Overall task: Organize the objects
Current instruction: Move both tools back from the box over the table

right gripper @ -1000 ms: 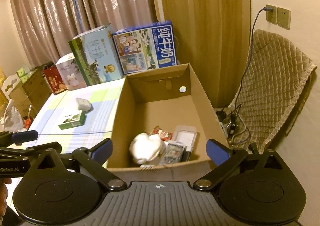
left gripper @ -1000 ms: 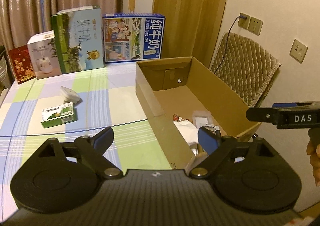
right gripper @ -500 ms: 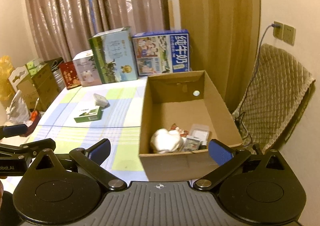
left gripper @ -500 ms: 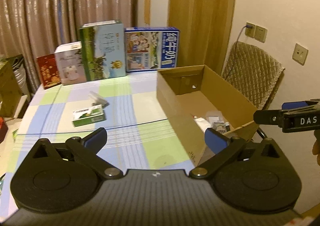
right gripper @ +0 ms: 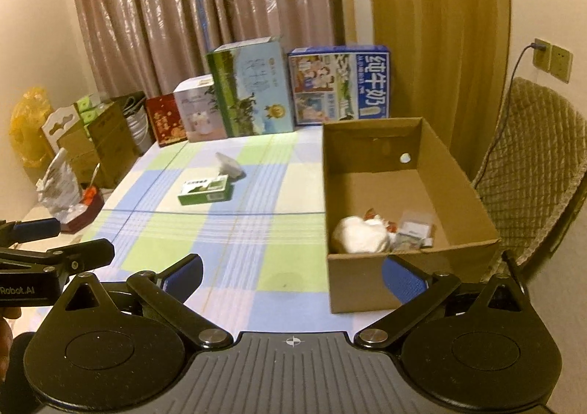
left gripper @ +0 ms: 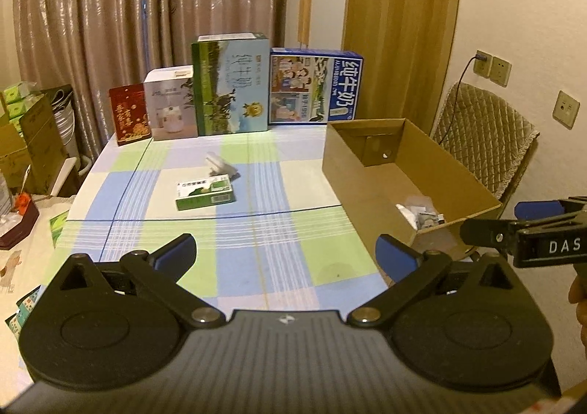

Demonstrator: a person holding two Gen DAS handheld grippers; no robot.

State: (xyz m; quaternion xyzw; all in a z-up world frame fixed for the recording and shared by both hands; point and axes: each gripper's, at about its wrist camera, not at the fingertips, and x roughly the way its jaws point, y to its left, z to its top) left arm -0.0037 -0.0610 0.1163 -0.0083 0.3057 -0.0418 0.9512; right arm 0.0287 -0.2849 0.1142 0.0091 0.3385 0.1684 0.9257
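Green box point(left gripper: 205, 195) lay mid-frame on checked cloth point(left gripper: 256, 260), white item point(left gripper: 219, 165) just behind; cardboard box point(right gripper: 455, 171) right, partly filled. Left gripper point(left gripper: 285, 254), right gripper point(right gripper: 291, 274) both wide open, empty, prob. readying next pick.

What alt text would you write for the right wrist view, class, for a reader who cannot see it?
Open tongs hover above a checked table, holding nothing. A cardboard box at right holds a white bundle and small packets; a green box and a white object lie mid-table. Four cartons stand before curtains.
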